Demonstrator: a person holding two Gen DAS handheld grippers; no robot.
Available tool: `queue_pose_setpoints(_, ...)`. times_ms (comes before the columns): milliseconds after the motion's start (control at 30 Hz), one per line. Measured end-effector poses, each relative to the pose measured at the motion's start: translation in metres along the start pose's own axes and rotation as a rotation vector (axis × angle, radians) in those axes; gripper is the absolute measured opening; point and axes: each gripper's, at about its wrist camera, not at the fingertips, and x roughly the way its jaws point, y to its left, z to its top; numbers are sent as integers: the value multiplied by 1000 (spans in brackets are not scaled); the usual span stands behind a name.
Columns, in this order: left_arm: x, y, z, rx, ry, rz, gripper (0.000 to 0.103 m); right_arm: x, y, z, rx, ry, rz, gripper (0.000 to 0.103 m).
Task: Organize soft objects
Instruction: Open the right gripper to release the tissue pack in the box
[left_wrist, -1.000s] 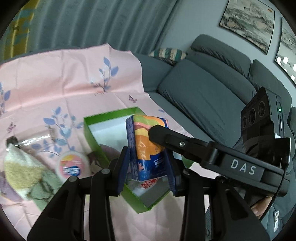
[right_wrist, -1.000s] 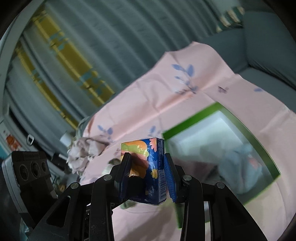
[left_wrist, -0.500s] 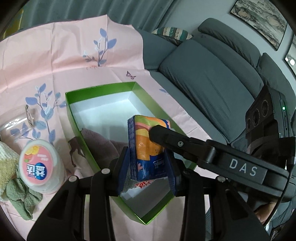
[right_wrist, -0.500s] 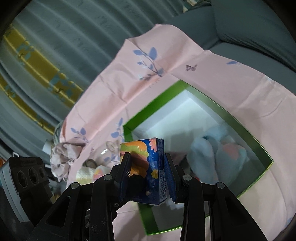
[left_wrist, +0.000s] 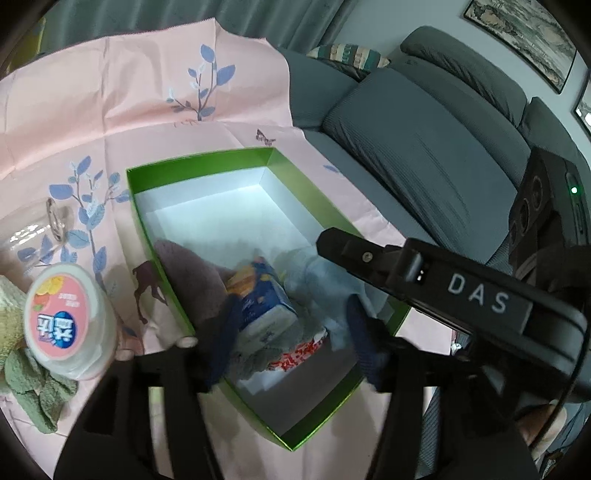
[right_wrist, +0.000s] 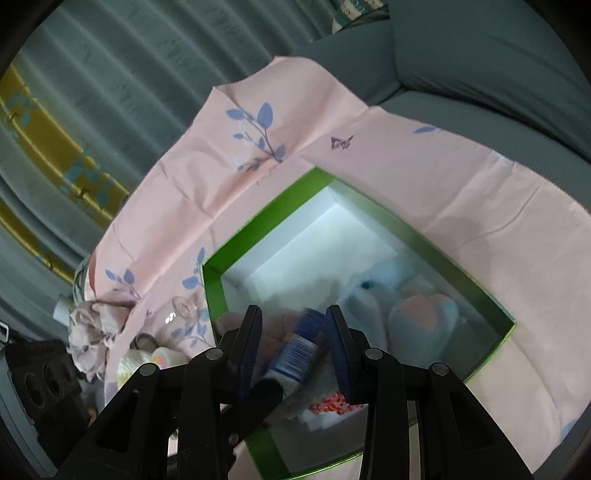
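With both grippers' jaws spread, the blue-and-orange tissue pack (left_wrist: 260, 295) lies freed among soft toys in the green cardboard box (left_wrist: 199, 162), left gripper (left_wrist: 291, 339) and right gripper (right_wrist: 295, 343) poised above.

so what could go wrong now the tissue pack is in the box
The tissue pack lies tilted on the soft items, not flat, so it could slide or tip when other things go in.

Both grippers, left and right, are open and low over the green box; pulling back carelessly could catch a wall and drag the box across the pink cloth.

The plush fills the near end, so later items could pile above the rim.
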Motion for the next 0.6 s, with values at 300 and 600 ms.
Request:
queue_pose_setpoints(300,-41,2,-4,-13,-61,-12,86,-26,3,2,9,-99,43,73)
queue_pose_setpoints(600,-94,52,-43,-192,-94,-30,88,-35,17,-1,-28,-135,38,87)
